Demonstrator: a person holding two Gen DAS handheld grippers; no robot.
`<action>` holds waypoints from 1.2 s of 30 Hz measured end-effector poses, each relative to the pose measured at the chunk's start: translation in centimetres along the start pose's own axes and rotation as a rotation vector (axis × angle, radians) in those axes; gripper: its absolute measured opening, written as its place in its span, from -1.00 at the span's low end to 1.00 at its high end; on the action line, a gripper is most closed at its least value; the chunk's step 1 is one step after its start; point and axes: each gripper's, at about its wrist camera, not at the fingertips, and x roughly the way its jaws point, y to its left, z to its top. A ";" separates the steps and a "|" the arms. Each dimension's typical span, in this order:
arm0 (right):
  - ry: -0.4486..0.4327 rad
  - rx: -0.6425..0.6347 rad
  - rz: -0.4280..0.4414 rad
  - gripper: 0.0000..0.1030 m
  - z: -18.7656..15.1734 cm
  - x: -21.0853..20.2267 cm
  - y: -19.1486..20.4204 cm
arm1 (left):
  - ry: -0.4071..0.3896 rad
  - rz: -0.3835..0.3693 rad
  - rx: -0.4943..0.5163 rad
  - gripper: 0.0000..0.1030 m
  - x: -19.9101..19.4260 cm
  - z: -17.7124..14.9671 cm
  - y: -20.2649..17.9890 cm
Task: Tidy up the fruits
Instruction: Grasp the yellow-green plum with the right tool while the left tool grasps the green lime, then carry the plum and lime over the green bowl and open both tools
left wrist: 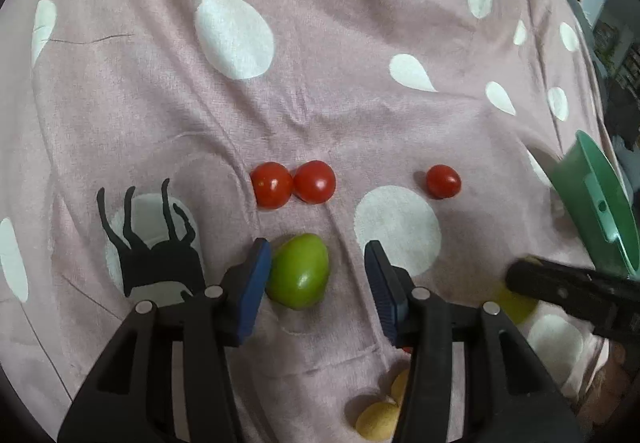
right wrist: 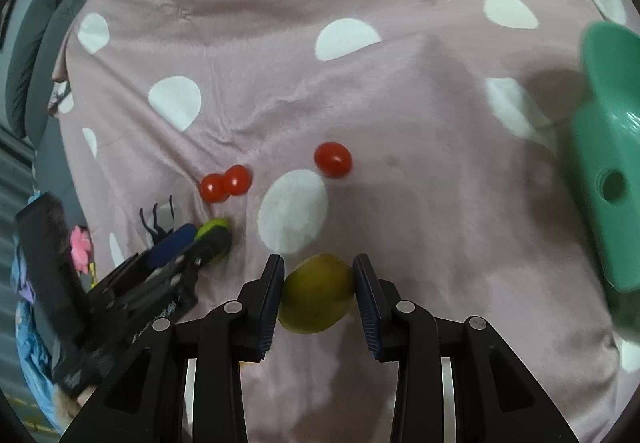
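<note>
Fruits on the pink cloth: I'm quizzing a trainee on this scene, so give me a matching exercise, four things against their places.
Things:
1 green fruit
2 yellow fruit
3 lone tomato
4 green tub

Places:
A gripped in the right tool
B on the cloth, inside the open left tool
C far right edge of both views
D alone beside a white spot

Pairs: 1-B, 2-A, 3-D, 4-C

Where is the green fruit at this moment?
In the left wrist view, the green fruit lies on the blanket low at centre, below two touching red tomatoes.
</note>
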 end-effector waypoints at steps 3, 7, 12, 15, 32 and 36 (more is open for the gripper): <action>-0.016 0.008 0.008 -0.27 -0.3 -0.9 -0.6 | -0.005 0.035 -0.028 -0.07 0.7 0.0 -0.6; -0.048 0.004 0.010 -0.27 -0.5 -1.6 0.3 | -0.033 0.110 0.027 -0.07 1.3 -0.2 -1.8; -0.060 -0.005 0.040 -0.27 -0.6 -2.1 0.8 | -0.031 0.114 -0.034 -0.12 1.5 0.2 -1.1; -0.061 0.001 0.045 -0.27 -0.7 -2.3 0.5 | -0.031 0.150 -0.029 -0.36 1.5 0.1 -1.0; -0.093 0.010 0.058 -0.27 -0.7 -3.5 -0.1 | -0.014 -0.023 -0.169 -0.38 -2.2 -1.5 0.6; -0.101 0.002 0.050 -0.27 -0.7 -3.7 -0.2 | -0.029 -0.041 -0.169 -0.38 -3.4 -2.1 0.0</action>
